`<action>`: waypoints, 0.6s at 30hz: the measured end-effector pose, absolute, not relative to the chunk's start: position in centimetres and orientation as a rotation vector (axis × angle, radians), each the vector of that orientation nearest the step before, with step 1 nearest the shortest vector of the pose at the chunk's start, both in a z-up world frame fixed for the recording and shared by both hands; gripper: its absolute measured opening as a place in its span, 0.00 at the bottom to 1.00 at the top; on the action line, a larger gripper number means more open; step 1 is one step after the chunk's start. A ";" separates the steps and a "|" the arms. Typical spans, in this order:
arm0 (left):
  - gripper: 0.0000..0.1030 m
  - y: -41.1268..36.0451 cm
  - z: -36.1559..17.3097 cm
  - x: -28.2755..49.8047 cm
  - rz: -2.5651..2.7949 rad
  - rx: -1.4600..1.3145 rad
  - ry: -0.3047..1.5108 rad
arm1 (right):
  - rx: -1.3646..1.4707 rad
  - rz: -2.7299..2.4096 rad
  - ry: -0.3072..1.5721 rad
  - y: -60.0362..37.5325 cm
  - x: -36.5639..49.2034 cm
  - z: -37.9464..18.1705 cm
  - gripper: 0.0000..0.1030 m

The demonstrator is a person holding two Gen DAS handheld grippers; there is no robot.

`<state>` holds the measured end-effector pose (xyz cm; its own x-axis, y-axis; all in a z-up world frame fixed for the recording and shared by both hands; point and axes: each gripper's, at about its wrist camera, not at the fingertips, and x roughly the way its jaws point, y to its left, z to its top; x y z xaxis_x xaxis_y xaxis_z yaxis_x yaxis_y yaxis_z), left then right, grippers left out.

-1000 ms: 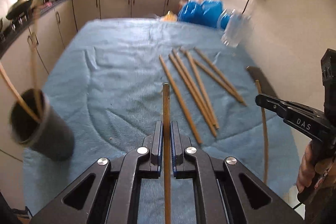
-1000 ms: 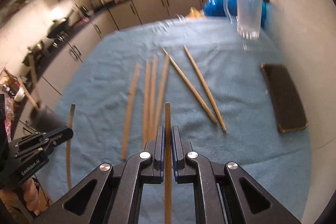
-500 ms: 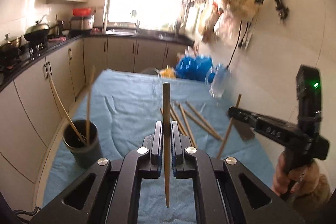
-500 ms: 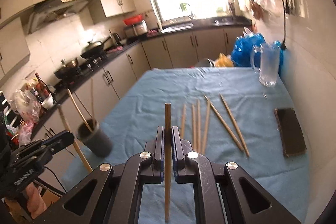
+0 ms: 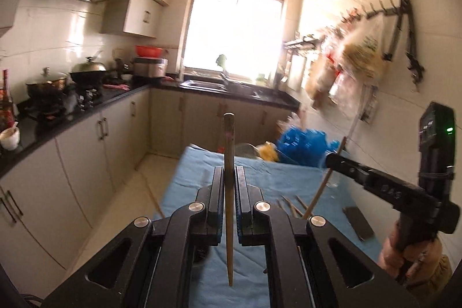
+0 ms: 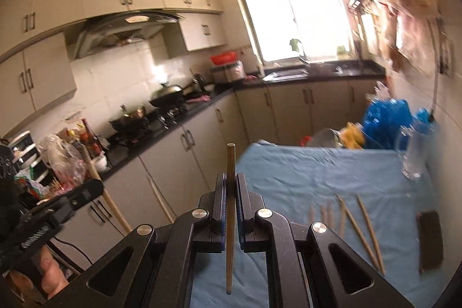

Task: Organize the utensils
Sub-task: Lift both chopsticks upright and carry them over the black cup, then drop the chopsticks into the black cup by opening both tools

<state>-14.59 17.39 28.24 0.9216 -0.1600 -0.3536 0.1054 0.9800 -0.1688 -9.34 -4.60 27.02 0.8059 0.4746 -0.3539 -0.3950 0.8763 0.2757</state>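
Your surface [image 6: 303, 172] wears a blue cloth [image 6: 283, 184] that runs toward the far cabinets. On it you have loose chopsticks [image 6: 350, 218] in a fanned row near the right side, a dark phone [image 6: 430, 241] flat just right of them by the wall, and a clear glass mug [image 6: 411, 155] upright farther back. At the far end sit a blue bag [image 6: 385, 117] and something yellow [image 6: 350, 136], too blurred to name.

Matt wooden chopsticks [image 6: 348, 217]; wrinkled blue cloth [image 6: 303, 178] on table; glossy black countertop [image 5: 86, 111].
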 end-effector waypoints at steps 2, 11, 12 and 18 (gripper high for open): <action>0.06 18.7 28.6 -14.1 -0.110 -0.157 0.365 | 0.200 0.495 0.407 -3.3 -8.8 27.9 0.06; 0.06 23.3 26.6 -9.7 -0.027 -0.217 0.409 | 0.229 0.555 0.413 2.9 -4.6 27.5 0.06; 0.06 23.6 25.8 -8.9 -0.018 -0.222 0.430 | 0.224 0.553 0.439 3.8 -3.8 26.6 0.06; 0.06 23.8 21.0 -6.0 0.001 -0.220 0.565 | 0.195 0.538 0.606 5.9 -0.7 20.9 0.06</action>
<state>-5.99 23.77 20.96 0.8453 -0.0594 -0.5309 -0.0613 0.9765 -0.2067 -0.66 5.90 20.87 0.6899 0.5339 -0.4889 -0.4222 0.8453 0.3274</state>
